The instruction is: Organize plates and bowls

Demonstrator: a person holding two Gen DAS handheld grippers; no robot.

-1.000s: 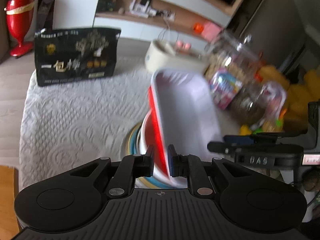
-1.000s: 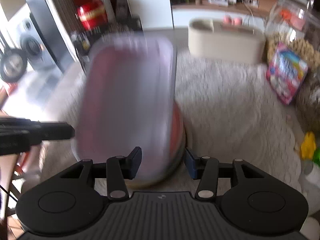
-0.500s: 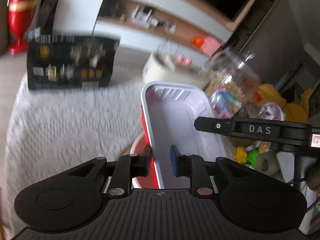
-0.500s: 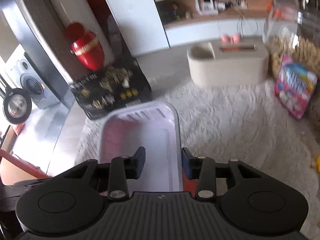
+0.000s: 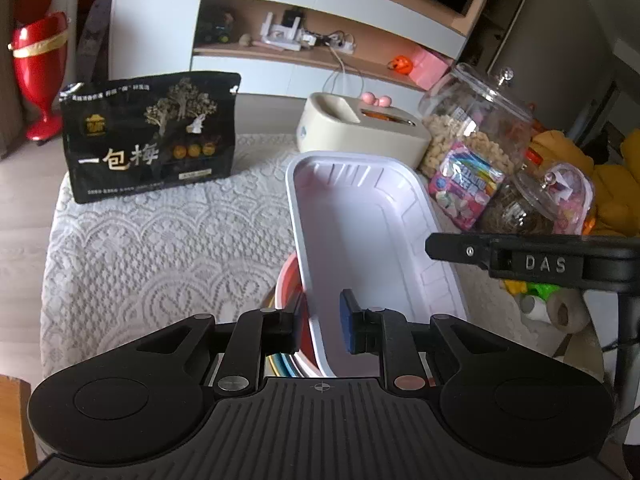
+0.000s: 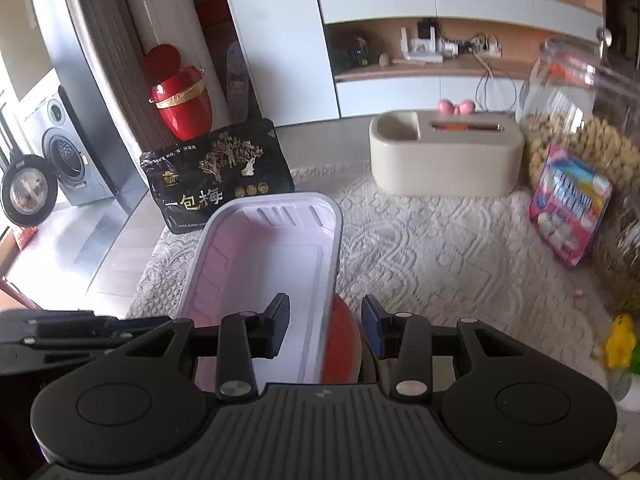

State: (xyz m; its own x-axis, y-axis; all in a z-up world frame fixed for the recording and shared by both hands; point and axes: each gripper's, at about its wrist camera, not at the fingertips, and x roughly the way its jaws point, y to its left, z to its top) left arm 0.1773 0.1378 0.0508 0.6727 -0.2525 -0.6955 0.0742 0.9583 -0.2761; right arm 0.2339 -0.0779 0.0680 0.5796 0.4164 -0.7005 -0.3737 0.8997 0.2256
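Left gripper (image 5: 321, 327) and right gripper (image 6: 325, 325): matte black ribbed housing, 2 round bosses, 2 silver pivot screws, blue-faced finger pads (image 5: 347, 322).

The white tray (image 5: 360, 232) hides most of the stacked bowls (image 5: 290, 280) beneath it at lower centre. Its near end disappears behind the left gripper (image 5: 323, 320). At right, the glass jar (image 6: 580, 120) is blurred and cropped by the frame edge.

Beyond the fingers: lace-covered surface (image 5: 160, 240), white wall cabinet with wooden shelf (image 5: 304, 54), grey floor (image 6: 100, 248), daylight from left.
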